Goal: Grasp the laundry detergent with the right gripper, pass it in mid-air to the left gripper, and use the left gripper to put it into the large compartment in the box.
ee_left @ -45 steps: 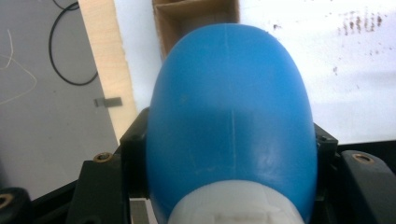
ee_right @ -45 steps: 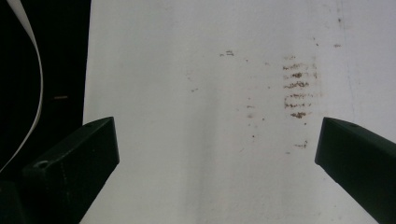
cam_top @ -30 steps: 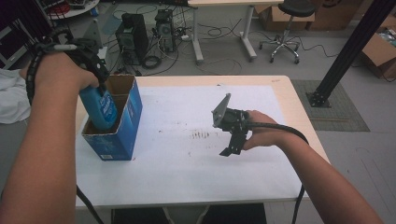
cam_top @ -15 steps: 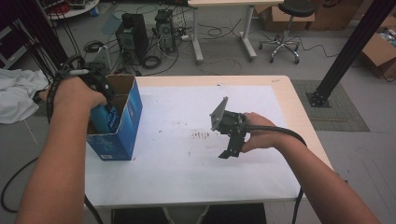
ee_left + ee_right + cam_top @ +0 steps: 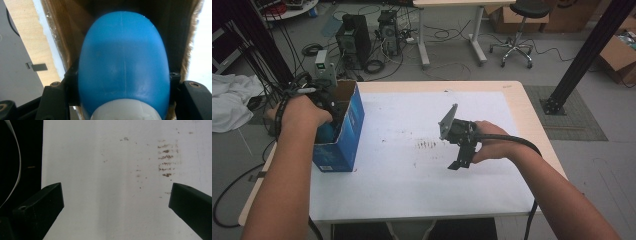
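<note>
A blue bottle with a white cap sits between the jaws of my left gripper, which is shut on it. Brown cardboard walls surround the bottle. In the high view my left gripper reaches down into an open blue carton at the table's left side, and little of the bottle shows there. My right gripper hovers over the middle right of the white table sheet. It is open with nothing between its jaws, pointing down at the sheet.
Brown smudges mark the sheet just left of the right gripper. The table's near edge shows dark at the left of the right gripper view. On the floor behind are computer towers, an office chair and a black post.
My left hand has lowered the blue bottle deeper into the carton, so it is now mostly hidden in the high view. The right gripper has barely moved.
</note>
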Demonstrator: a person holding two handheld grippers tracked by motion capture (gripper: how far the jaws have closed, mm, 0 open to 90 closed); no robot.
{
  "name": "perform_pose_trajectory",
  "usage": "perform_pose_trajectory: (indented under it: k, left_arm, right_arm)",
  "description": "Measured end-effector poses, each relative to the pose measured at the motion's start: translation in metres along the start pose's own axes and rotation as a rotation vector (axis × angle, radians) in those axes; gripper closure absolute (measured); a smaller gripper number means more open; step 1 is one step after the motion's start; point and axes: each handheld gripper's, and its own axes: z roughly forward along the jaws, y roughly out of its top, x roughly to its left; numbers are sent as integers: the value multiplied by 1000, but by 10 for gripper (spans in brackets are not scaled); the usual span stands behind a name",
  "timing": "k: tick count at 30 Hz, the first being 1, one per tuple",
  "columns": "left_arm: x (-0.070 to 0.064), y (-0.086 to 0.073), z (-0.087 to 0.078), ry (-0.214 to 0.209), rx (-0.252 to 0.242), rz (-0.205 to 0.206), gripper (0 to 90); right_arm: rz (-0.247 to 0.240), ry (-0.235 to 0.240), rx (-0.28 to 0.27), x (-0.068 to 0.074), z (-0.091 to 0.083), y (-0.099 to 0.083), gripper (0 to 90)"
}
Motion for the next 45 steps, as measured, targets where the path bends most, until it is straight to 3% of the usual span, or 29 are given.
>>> perform_pose_trajectory:
  k: [7,14,37,45]
  left_arm:
    - [-1,1,12,17,14,17,383]
    - [-2,3,24,12,-3,16,383]
    - [1,3,26,-3,-15,2,379]
    - [1,3,25,-28,-20,-14,309]
  right_arm:
    - [2,-7,-7,1,-2,-2,0]
    - [8,-6,-3,2,1,-4,0]
    - [9,-17,-12,3,3,-4,0]
    - [13,-25,-11,4,0,-5,0]
